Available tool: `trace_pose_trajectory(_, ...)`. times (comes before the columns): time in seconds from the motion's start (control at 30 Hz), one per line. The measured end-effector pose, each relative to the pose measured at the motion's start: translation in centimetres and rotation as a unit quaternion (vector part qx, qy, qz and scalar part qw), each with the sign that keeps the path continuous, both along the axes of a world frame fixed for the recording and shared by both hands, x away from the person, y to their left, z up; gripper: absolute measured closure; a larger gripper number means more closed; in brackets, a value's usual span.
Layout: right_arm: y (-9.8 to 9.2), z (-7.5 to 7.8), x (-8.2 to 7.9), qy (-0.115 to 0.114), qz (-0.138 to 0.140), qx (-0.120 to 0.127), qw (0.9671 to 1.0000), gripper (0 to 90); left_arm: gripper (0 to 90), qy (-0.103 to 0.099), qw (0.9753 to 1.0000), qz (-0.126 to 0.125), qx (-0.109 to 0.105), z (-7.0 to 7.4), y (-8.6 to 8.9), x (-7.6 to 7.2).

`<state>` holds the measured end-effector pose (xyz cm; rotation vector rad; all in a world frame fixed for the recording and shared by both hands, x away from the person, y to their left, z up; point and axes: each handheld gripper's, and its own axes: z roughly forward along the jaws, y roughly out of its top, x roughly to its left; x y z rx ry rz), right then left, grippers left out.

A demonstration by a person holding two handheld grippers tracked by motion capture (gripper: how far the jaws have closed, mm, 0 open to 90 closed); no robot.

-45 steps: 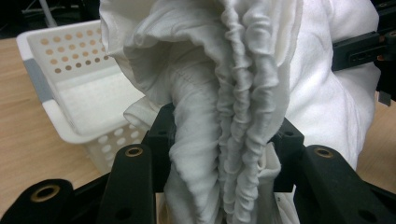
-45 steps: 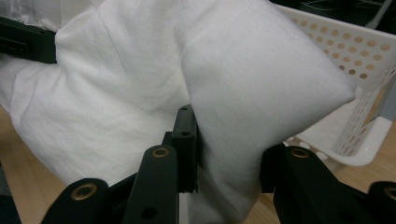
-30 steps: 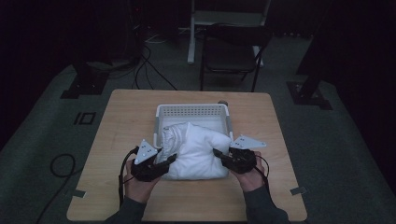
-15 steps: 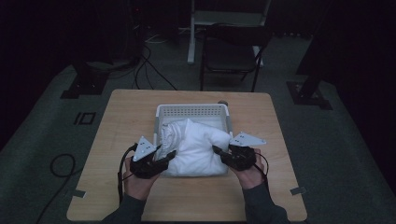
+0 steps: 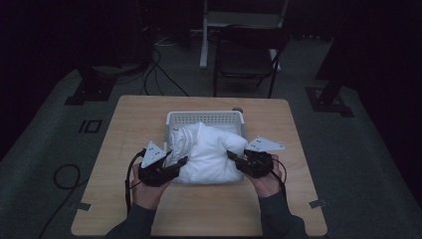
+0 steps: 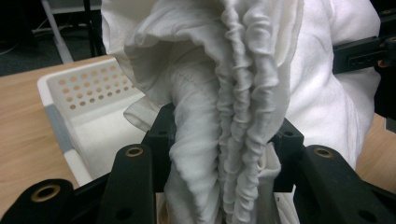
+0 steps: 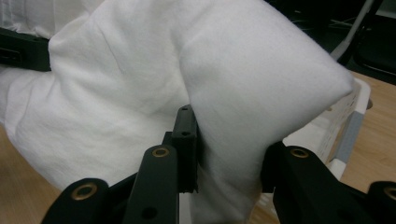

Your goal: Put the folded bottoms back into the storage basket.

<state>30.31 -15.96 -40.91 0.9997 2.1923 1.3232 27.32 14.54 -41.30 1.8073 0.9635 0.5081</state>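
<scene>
High view | left gripper (image 5: 175, 164), right gripper (image 5: 238, 158) | jaws clamped on white cloth (image 5: 209, 154)

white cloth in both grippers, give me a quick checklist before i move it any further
1. Left gripper clamped on the gathered, ruffled edge of the white cloth: ok.
2. Right gripper clamped on a smooth fold of the cloth: ok.
3. Cloth free of the white basket: not ok; its bulk sits over the basket in the high view.
4. Cloth snagged on the basket's perforated wall: cannot tell.
5. Bare table on either side to spread it: ok.
6. Gripper cables clear of the cloth: ok; they trail back by the hands.
</scene>
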Motion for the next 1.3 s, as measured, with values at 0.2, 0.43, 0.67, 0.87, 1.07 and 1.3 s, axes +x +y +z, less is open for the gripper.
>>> trace_pose_trajectory(0.2, -0.3, 0.3, 0.8, -0.001, -0.010, 0.007, 0.9999, 69.9, 55.3, -0.004, 1.0000, 0.001, 0.001, 0.5, -0.4, 0.8)
trace_pose_trajectory(0.43, -0.4, 0.8, 1.5, -0.005, -0.012, 0.010, 0.9999, 69.9, 55.2, -0.009, 0.9999, 0.005, -0.009, 0.5, -0.4, 1.3)
trace_pose_trajectory(0.67, -0.2, 1.3, 2.2, -0.009, -0.012, 0.009, 0.9998, 69.9, 55.3, -0.015, 0.9998, 0.009, -0.013, 0.6, -0.3, 1.9)
trace_pose_trajectory(0.87, -0.1, 1.6, 2.7, -0.011, -0.013, 0.010, 0.9998, 70.0, 55.3, -0.017, 0.9997, 0.007, -0.015, 0.8, -0.2, 2.7)
trace_pose_trajectory(1.07, -0.3, 1.8, 3.2, -0.012, -0.019, 0.008, 0.9997, 70.0, 55.2, -0.019, 0.9997, 0.003, -0.012, 0.9, -0.4, 3.4)
trace_pose_trajectory(1.3, -0.3, 2.0, 3.6, -0.015, -0.024, 0.005, 0.9996, 70.0, 55.2, -0.021, 0.9997, 0.002, -0.014, 0.9, -0.5, 4.1)
